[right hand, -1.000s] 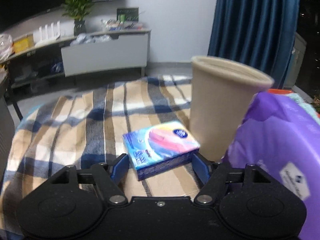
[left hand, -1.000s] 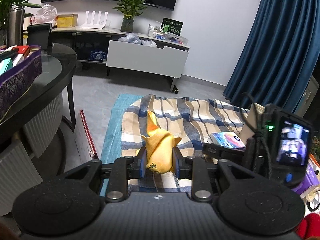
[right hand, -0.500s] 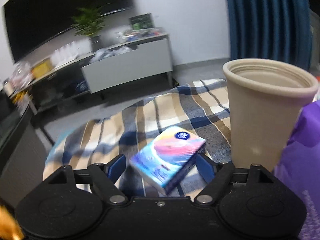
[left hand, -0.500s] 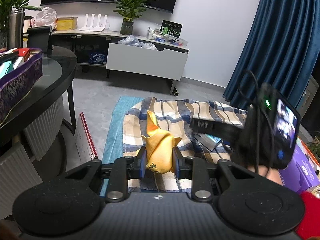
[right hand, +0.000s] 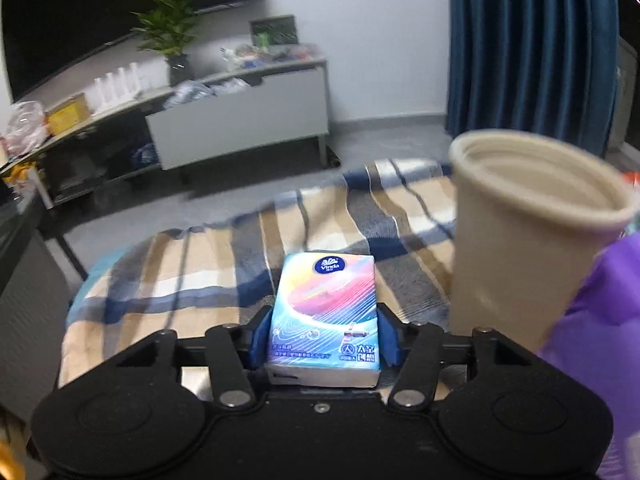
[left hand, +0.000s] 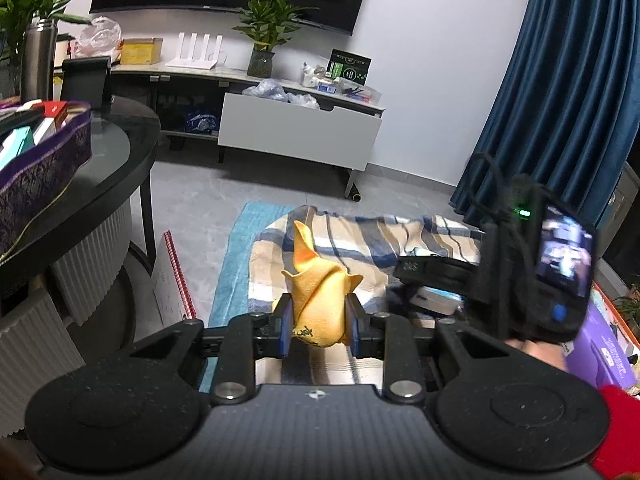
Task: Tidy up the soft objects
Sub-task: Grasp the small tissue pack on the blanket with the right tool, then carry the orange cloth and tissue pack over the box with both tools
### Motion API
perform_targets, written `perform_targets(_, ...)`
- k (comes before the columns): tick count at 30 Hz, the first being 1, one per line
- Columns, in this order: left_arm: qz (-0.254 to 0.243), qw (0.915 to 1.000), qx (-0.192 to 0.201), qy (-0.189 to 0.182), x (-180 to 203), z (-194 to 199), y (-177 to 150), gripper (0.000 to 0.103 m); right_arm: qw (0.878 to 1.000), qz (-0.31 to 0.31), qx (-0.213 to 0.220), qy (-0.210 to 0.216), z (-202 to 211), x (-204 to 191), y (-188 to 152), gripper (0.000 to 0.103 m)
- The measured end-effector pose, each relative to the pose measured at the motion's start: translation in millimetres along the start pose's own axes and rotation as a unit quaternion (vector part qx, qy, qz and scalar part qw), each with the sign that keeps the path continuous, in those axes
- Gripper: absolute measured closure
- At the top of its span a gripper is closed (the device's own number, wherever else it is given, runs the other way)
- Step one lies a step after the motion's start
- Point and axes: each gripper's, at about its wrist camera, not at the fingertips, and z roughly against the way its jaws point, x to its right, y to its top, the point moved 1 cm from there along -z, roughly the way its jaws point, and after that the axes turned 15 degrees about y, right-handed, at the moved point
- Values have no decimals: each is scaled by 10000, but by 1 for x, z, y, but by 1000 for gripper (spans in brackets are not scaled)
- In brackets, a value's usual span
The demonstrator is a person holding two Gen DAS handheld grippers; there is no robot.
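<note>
My left gripper (left hand: 318,320) is shut on a yellow cloth (left hand: 320,294) and holds it above the plaid blanket (left hand: 360,236). My right gripper (right hand: 324,336) is shut on a colourful tissue pack (right hand: 326,308), its blue pads pressing both long sides, just above the blanket (right hand: 192,264). The right gripper also shows in the left wrist view (left hand: 436,284), to the right of the cloth, with the pack (left hand: 438,298) partly hidden in it.
A tall beige cup (right hand: 528,240) stands close right of the tissue pack, with a purple package (right hand: 600,340) beside it. A dark round table (left hand: 80,184) with a purple box (left hand: 44,160) is at the left. A TV cabinet (left hand: 300,132) and blue curtain (left hand: 560,80) lie beyond.
My right gripper closed from wide open onto the tissue pack, which turned lengthwise between the fingers and lifted slightly. The left gripper kept holding the yellow cloth, nearly still.
</note>
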Motion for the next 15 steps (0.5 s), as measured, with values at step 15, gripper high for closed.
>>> perform_targets(15, -69, 9996, 255, 133, 21, 50, 0, 75, 9862, 910, 99, 1381, 112, -10, -6, 39)
